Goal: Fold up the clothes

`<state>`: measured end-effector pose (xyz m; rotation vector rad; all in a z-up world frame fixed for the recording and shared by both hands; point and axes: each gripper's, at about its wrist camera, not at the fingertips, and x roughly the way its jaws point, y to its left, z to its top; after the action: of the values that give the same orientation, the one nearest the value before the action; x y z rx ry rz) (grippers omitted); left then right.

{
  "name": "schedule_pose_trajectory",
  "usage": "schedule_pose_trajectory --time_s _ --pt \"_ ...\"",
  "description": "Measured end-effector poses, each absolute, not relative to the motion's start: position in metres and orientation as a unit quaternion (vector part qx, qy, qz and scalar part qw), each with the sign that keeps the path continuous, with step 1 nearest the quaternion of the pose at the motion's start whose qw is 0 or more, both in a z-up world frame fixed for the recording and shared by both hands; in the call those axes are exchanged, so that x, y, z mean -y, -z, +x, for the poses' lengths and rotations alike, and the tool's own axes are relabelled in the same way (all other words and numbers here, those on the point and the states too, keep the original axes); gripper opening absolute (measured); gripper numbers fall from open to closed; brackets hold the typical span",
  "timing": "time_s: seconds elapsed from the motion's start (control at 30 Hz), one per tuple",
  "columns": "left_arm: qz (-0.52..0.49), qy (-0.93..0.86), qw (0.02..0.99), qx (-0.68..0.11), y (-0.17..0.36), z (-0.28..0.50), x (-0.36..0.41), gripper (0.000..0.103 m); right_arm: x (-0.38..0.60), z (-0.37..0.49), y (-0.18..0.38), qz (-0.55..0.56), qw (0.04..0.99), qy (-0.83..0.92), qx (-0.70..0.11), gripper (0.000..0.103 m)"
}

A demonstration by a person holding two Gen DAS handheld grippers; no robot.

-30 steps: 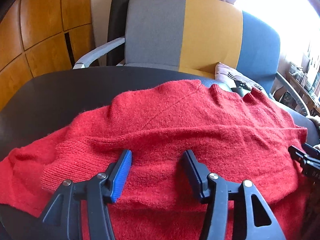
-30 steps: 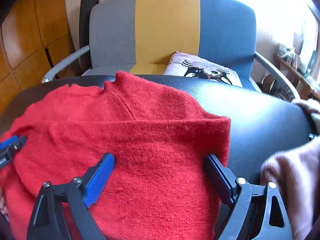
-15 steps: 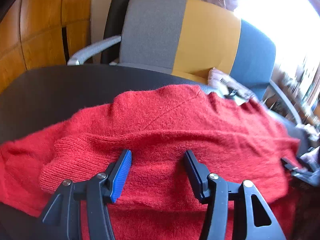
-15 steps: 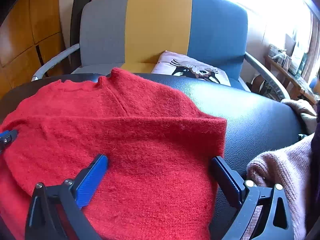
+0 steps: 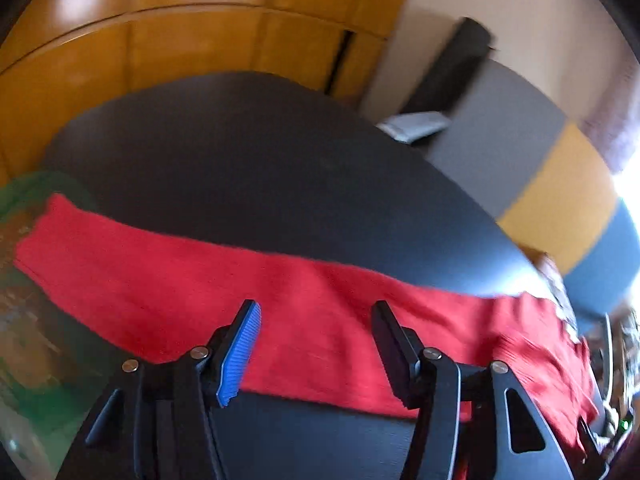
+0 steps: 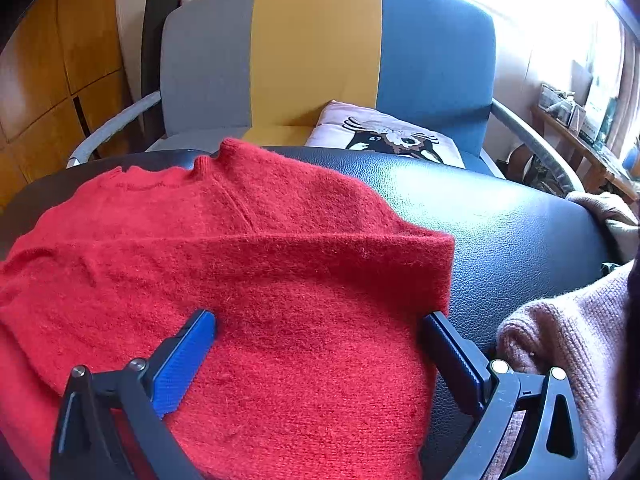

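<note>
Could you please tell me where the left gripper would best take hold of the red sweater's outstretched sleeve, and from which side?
Probably at the sleeve near its far, cuff end. It lies flat as a long band across the black surface, and the open left gripper hangs over its middle. Come from above, jaws straddling one long edge, pinching both layers to carry it over the red sweater.

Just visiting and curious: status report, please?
Left gripper open above stretched-out sleeve. Right gripper wide open over red sweater. Pink knit beside it, not blocking.

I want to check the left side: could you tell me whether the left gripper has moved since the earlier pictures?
Yes. The left gripper has swung leftward: the grey, yellow and blue armchair has slid to the right edge, and it now hangs over the fuzzy red knitted sweater's outstretched sleeve.
</note>
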<state>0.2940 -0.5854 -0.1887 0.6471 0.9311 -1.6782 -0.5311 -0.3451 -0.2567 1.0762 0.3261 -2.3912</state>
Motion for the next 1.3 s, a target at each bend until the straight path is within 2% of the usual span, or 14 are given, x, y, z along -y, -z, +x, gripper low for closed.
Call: schedule_pose_trajectory --time_s 0.13,0.3,0.47,0.5,0.53,0.57,0.6,0.63,0.8,1.07,1.23,1.3 --pt "0.306 0.688 0.557 -0.349 0.19 0.307 0.611 0.059 0.345 -0.531 0.257 0.395 0.247 0.877 -0.119 0.103" --pt "0.364 0.68 0.541 -0.336 0.218 0.302 0.625 0.06 0.344 -0.532 0.257 0.395 0.249 0.876 -0.118 0.103" --pt "0.365 0.685 0.562 -0.287 0.23 0.295 0.612 0.059 0.343 -0.535 0.257 0.396 0.249 0.876 -0.116 0.103" --pt "0.361 0.688 0.56 -0.289 0.231 0.296 0.612 0.054 0.344 -0.535 0.257 0.396 0.249 0.876 -0.116 0.103" --pt "0.357 0.693 0.554 -0.293 0.23 0.297 0.613 0.037 0.344 -0.535 0.257 0.396 0.249 0.876 -0.115 0.103" --pt "0.353 0.695 0.551 -0.297 0.229 0.298 0.614 0.024 0.344 -0.535 0.257 0.396 0.249 0.876 -0.115 0.103" --pt "0.351 0.695 0.55 -0.303 0.228 0.298 0.615 0.014 0.344 -0.535 0.257 0.396 0.249 0.876 -0.115 0.103" --pt "0.346 0.694 0.548 -0.314 0.227 0.299 0.617 0.009 0.344 -0.535 0.257 0.396 0.248 0.876 -0.115 0.103" --pt "0.278 0.712 0.535 -0.36 0.204 0.289 0.611 0.008 0.344 -0.533 0.257 0.396 0.247 0.877 -0.114 0.103" --pt "0.229 0.827 0.423 -0.29 0.133 0.185 0.554 0.008 0.344 -0.533 0.257 0.396 0.248 0.877 -0.111 0.103" --pt "0.254 0.875 0.33 -0.246 0.132 0.093 0.498 0.01 0.343 -0.534 0.256 0.397 0.25 0.876 -0.108 0.103" --pt "0.278 0.89 0.276 -0.233 0.142 0.06 0.471 0.017 0.343 -0.534 0.255 0.398 0.25 0.876 -0.107 0.103"
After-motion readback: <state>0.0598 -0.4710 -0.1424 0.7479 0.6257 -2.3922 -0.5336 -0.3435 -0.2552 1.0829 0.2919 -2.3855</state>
